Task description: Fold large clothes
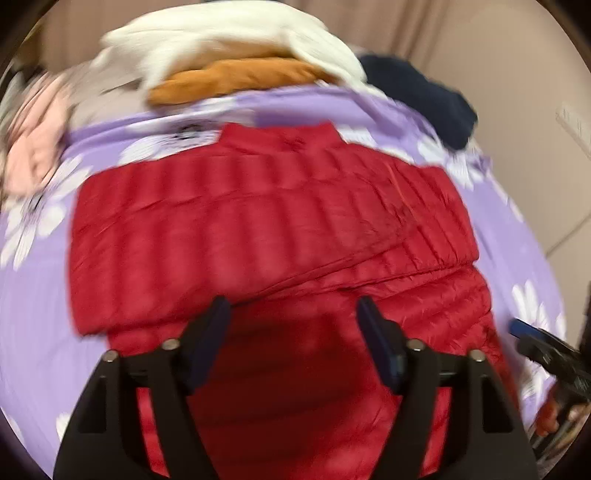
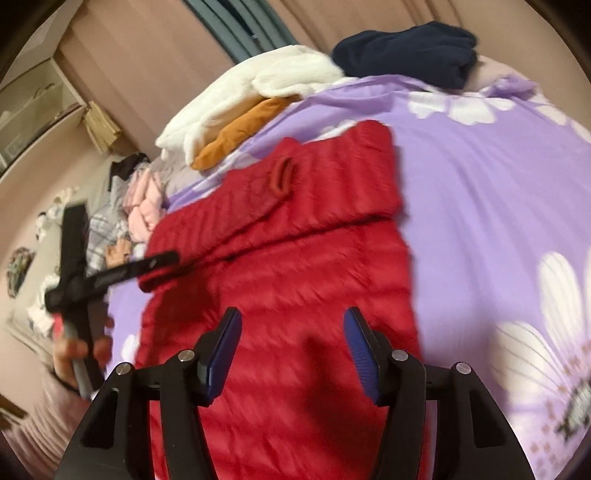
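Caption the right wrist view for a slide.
Open right gripper above a red puffer jacket lying sleeves-folded on a purple floral bedsheet.

No legible text or labels anywhere.

A bed carries everything, under a lilac bedspread (image 2: 480, 192) printed with large white daisies; a red quilted down jacket (image 2: 295, 258) lies flat mid-bed; at the far edge lie a white fleece garment (image 1: 229, 33) over an orange one (image 1: 236, 79), a navy garment (image 2: 406, 51), and pink clothes (image 1: 33, 147).
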